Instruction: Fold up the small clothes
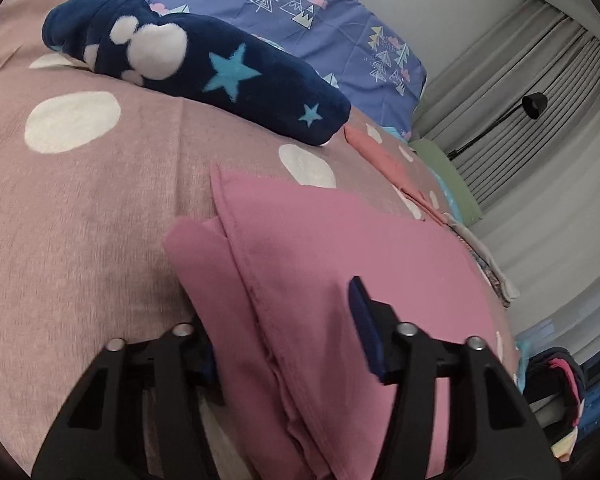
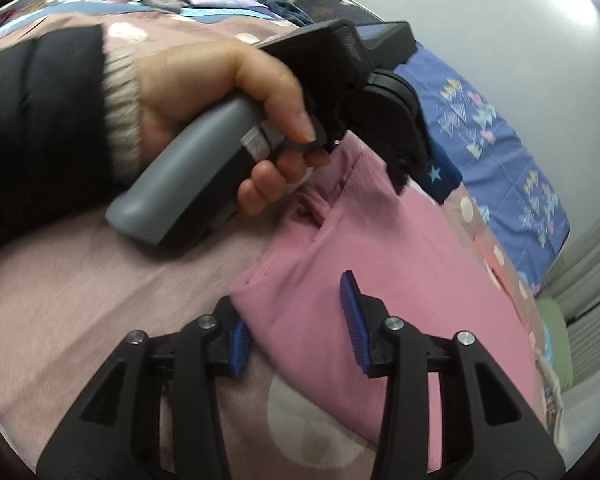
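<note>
A folded pink garment [image 1: 320, 248] lies on the spotted bedspread, with layered edges on its left side. My left gripper [image 1: 286, 340] is open and straddles its near edge; the left pad is partly hidden behind the cloth and the right pad stands clear above it. The right wrist view shows the same pink garment [image 2: 380, 240] between the blue pads of my right gripper [image 2: 296, 332], which is open with neither pad pressing. A hand [image 2: 204, 80] in a dark sleeve holds the left gripper [image 2: 410, 164] over the garment's far end. A folded navy fleece with stars [image 1: 204, 68] lies behind.
The dusty-pink bedspread with white dots [image 1: 80, 180] covers the bed. A blue tree-print quilt [image 1: 300, 12] lies at the back. A coral folded piece [image 1: 384, 160] and a green one [image 1: 448, 172] sit near the right edge. A black lamp [image 1: 532, 106] stands by grey curtains.
</note>
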Demonstrator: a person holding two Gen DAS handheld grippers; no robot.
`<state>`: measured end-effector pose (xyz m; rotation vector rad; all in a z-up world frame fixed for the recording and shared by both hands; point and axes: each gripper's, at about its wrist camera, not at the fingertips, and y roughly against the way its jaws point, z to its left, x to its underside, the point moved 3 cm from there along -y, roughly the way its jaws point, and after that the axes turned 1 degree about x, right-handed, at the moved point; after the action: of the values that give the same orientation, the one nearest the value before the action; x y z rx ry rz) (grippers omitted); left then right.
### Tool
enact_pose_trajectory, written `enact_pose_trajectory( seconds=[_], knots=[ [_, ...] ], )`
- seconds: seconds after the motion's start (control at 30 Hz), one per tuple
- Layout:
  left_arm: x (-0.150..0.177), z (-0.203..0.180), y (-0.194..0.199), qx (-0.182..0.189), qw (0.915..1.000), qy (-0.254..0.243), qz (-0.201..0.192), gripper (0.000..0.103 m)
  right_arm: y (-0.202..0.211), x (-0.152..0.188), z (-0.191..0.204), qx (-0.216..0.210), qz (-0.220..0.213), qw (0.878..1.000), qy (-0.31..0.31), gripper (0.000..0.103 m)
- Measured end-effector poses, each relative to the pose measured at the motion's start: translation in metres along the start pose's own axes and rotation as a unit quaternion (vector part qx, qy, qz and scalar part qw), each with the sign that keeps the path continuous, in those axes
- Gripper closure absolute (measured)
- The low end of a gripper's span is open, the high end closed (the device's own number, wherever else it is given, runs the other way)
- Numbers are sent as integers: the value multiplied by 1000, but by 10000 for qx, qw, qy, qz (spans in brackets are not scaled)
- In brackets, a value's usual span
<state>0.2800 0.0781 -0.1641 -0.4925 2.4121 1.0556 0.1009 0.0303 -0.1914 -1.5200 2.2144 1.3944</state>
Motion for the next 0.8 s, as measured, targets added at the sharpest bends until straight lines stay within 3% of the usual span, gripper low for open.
enact_pose_trajectory(
  seconds=[0.03, 0.13, 0.2, 0.27, 0.3, 0.47, 0.8],
  knots=[
    [-2, 6, -3, -14, 10000, 96, 14, 72, -2, 0, -2, 6, 33, 10000, -56, 68],
    [-6, 22, -2, 197, 9984, 523, 22, 84, -7, -1, -7, -3, 112, 9997, -216, 72],
    [-7, 23, -3, 249, 9983, 519, 21, 84, -10, -2, -8, -11, 149, 9995, -268, 75],
    [-7, 18, -3, 162, 9991, 380, 27, 84, -13, -4, -11, -39, 177, 9993, -331, 85],
    [-7, 18, -4, 162, 9992, 367, 35, 84, -15, -5, -12, -57, 196, 9990, -402, 96],
    [-7, 17, 0, 226, 9991, 370, 7, 88, -4, -4, -27, -271, -5, 9957, -890, 98],
    [-10, -1, 3, -328, 9995, 31, -36, 88, 17, 1, -53, -527, -302, 9865, -1523, 98]
  ],
)
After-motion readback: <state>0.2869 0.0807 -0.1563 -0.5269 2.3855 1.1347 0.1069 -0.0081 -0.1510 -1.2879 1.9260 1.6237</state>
